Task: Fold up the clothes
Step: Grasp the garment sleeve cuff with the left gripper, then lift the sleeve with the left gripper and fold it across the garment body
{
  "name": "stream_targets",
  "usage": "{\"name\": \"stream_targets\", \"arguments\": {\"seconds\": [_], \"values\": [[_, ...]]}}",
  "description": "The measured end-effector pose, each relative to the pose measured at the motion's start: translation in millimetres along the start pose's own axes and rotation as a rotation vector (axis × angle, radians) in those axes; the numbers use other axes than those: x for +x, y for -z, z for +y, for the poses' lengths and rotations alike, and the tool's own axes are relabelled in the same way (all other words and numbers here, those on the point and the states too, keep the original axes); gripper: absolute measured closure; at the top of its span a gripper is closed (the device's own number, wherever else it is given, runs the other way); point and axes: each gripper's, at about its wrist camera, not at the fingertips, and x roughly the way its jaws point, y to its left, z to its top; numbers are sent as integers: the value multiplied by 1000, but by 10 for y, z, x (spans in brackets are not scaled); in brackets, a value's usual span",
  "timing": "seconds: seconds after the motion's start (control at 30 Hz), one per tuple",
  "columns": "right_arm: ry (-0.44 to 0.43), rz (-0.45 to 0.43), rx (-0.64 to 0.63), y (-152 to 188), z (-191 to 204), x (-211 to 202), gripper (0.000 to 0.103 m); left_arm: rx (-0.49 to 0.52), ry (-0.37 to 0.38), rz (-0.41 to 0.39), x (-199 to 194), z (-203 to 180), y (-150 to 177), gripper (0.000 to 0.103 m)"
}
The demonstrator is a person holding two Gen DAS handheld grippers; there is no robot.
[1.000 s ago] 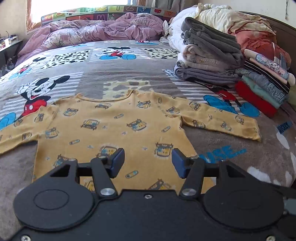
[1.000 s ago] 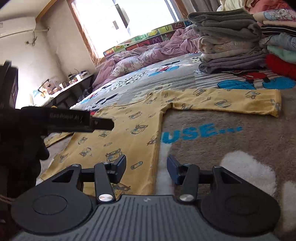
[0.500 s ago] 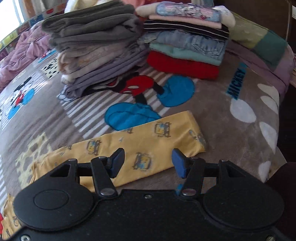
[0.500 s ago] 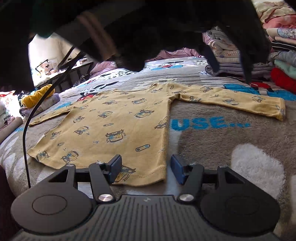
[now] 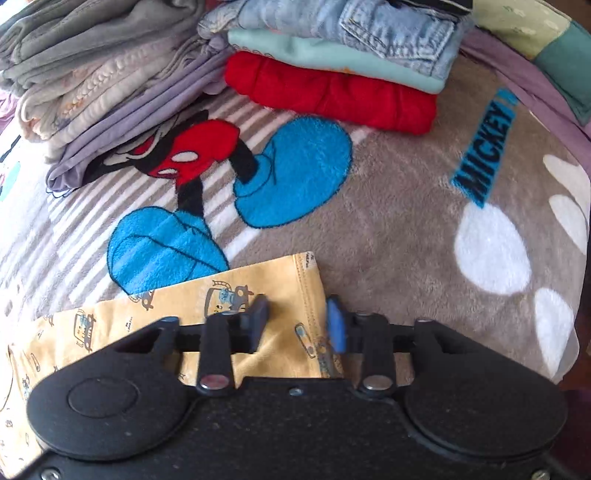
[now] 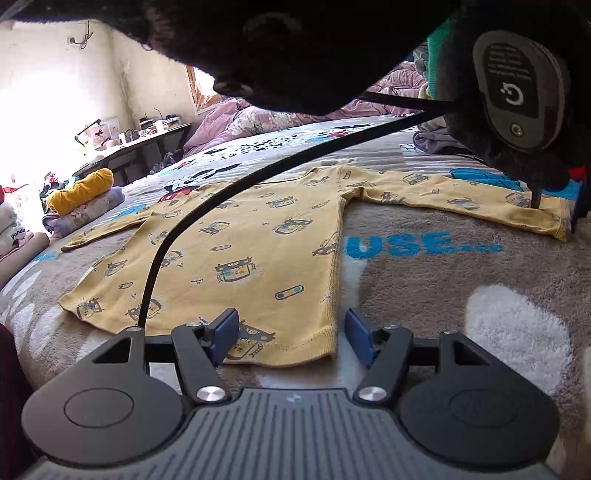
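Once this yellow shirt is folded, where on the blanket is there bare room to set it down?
Bare blanket lies between the yellow shirt's sleeve cuff and the red folded garment, running right to the MICKEY lettering. Behind that it is crowded: the grey stack and jeans pile.

Shirt (image 6: 236,254) lies flat on the blanket (image 6: 443,288) — folded stacks (image 5: 332,74) behind it.

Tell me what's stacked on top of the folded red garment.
On the red garment lies a folded mint-green piece, then blue denim. Anything higher is cut off by the frame.
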Motion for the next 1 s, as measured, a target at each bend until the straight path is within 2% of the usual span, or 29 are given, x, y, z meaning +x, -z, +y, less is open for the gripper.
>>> {"name": "stream_targets", "arguments": {"seconds": [0.37, 0.63, 0.83, 1.0], "values": [[17, -13, 33, -21, -34, -40, 41, -289, 69, -243, -942, 816, 397, 95], [51, -22, 21, -4, -20, -52, 42, -600, -7, -464, -1851, 1964, 1283, 95], [73, -14, -23, 24, 53, -26, 42, -731, -64, -496, -2092, 2464, 1851, 95], [91, -12, -50, 31, 80, -18, 47, -776, -121, -483, -2110, 2692, 2230, 95]]}}
